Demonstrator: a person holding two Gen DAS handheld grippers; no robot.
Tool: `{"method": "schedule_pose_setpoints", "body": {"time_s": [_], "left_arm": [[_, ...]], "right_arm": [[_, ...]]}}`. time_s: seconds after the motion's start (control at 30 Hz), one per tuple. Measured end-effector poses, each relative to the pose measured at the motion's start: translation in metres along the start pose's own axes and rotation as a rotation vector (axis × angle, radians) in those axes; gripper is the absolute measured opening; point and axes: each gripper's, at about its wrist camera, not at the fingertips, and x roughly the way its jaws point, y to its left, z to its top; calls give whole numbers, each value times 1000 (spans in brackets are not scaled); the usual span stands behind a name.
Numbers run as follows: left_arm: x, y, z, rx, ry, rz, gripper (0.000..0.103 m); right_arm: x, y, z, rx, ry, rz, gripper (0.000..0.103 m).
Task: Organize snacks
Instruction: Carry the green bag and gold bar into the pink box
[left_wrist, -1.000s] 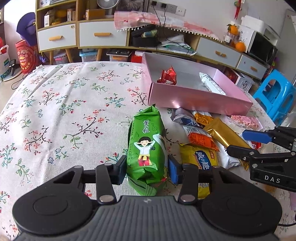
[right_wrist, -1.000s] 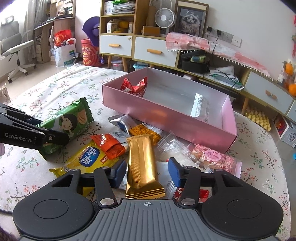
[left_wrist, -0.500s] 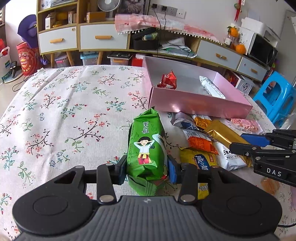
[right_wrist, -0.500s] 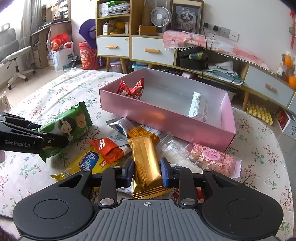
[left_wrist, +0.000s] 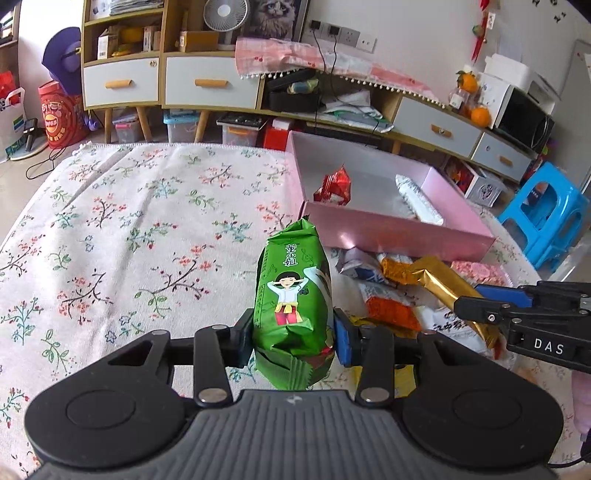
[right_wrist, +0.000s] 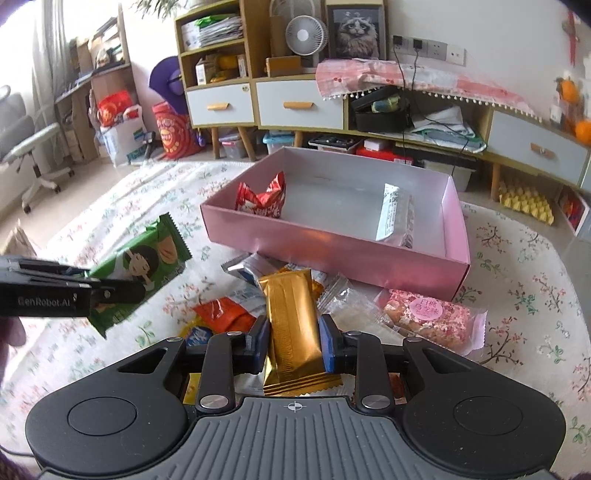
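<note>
2 snacks (right_wrist: 261, 199) in 1 pink box (right_wrist: 332, 247), approx 8 outside.

Yellow packet (left_wrist: 400, 376): mostly hidden behind left claw (left_wrist: 293, 341). Red wrapper (right_wrist: 397, 386): largely hidden under right claw (right_wrist: 293, 347). Pink pack (right_wrist: 430, 315) label: too small to read.

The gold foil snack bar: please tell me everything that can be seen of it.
The gold foil snack bar is a long, shiny, crinkled packet with crimped ends. The right gripper is shut on its near part, one blue pad on each long side. It points toward the pink cardboard box and lies over the pile of other snack packets.
</note>
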Motion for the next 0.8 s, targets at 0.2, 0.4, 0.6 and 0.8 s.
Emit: {"method": "schedule_pose_setpoints", "body": {"time_s": [0.2, 0.4, 0.6, 0.8], "left_arm": [[-5, -5, 9, -16, -33, -25, 39], [-3, -15, 24, -58, -62, -52, 39], [3, -32, 40, -91, -113, -78, 39], [34, -46, 67, -59, -84, -100, 39]], "right_arm": [[-6, -11, 11, 109, -9, 34, 27], [-11, -25, 29, 266, -49, 56, 27], [-10, -44, 44, 429, -98, 64, 27], [4, -73, 56, 559, -107, 61, 27]]}}
